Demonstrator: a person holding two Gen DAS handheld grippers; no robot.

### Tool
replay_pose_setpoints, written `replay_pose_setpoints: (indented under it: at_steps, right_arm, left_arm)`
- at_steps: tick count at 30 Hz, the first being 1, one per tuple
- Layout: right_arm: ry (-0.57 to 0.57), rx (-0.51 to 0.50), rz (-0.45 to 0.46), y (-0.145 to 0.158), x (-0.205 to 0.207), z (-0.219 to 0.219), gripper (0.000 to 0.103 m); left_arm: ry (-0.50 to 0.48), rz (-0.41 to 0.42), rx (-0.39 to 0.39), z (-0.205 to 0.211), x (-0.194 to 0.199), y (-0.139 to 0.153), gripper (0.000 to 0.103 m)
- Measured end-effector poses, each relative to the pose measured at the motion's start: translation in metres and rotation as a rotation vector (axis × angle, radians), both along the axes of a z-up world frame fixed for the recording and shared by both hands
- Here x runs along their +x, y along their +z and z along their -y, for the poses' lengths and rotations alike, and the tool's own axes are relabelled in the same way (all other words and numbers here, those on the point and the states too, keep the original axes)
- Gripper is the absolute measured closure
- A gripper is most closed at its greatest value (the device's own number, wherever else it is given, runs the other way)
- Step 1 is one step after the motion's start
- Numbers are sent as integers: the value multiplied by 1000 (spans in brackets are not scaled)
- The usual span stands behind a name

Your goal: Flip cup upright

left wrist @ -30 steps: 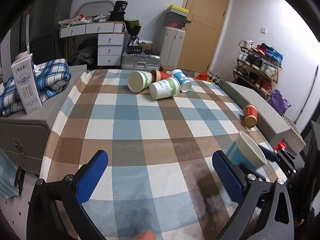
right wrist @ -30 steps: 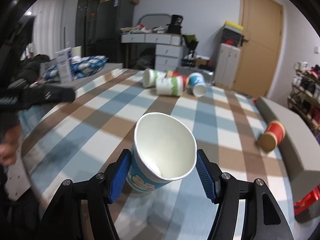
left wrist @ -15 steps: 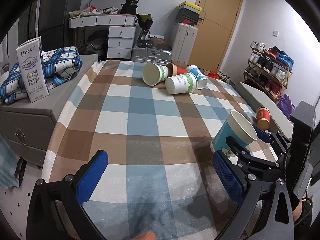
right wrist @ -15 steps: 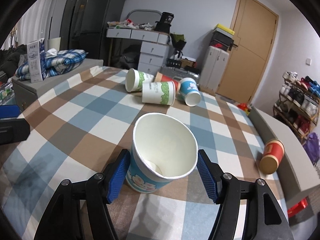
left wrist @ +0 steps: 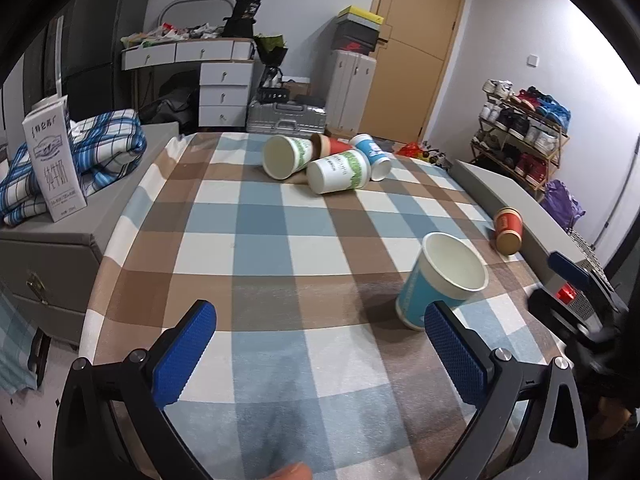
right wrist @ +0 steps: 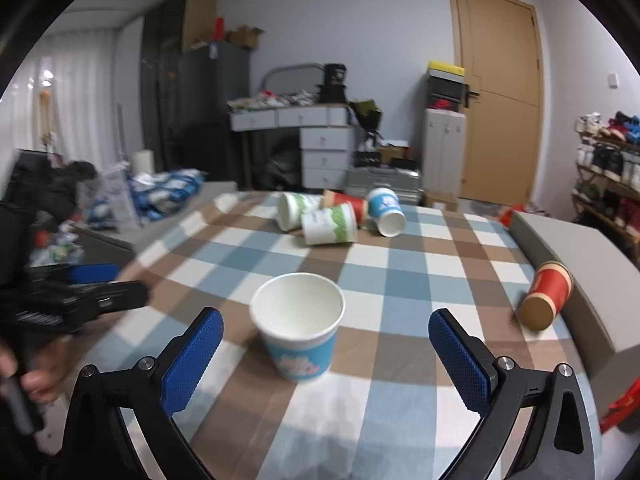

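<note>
Worktop, covered in a checked cloth, is carrying everything. Grey box is sitting along its right edge, blocking the red cup, which is lying on its side against it.

Far-end pile: four cups are lying tipped and touching, probably the next ones to flip.

Left claw is hovering low over the near edge, jaws gaping wide, holding nothing. Looks like it's just idling out of the way.

Right claw is sitting level with the worktop, jaws spread wide on either side of the blue cup, pads clear of its wall. No contact, so the cup is carrying its own weight.

Blue cup is standing mouth-up on its base, near the right front of the worktop, just ahead of the right claw. It's looking tilted in the left view; likely lens distortion, since the right view is showing it square. Judging this flip done.
</note>
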State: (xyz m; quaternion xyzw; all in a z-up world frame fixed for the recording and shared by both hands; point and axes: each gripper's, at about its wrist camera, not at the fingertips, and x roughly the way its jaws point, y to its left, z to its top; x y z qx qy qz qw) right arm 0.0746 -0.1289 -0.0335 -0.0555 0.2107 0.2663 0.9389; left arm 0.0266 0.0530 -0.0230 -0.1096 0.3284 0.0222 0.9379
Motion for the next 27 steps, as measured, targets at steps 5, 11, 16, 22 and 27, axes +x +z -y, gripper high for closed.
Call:
replay_pose_setpoints:
  at_steps: [5,11,16,22,27]
  right_arm:
    - [52,28,31,5,-23,23,0]
    - [47,80,4,6,-17,33,0]
    - [53,80,4,6,-17,34,0]
    - [62,93,32,9,-22,36,0]
    - [62,122,45,12,-23,40,0]
  left_arm:
    - [-50,32,12,16,-5,9,2]
    - [-88,49,65,38,-8,12,2]
    - [-111,45,91,50,-7,9,2]
    - [-119,61,107,55,-11,12,2]
    - [-111,68,104,55,-11,13,2]
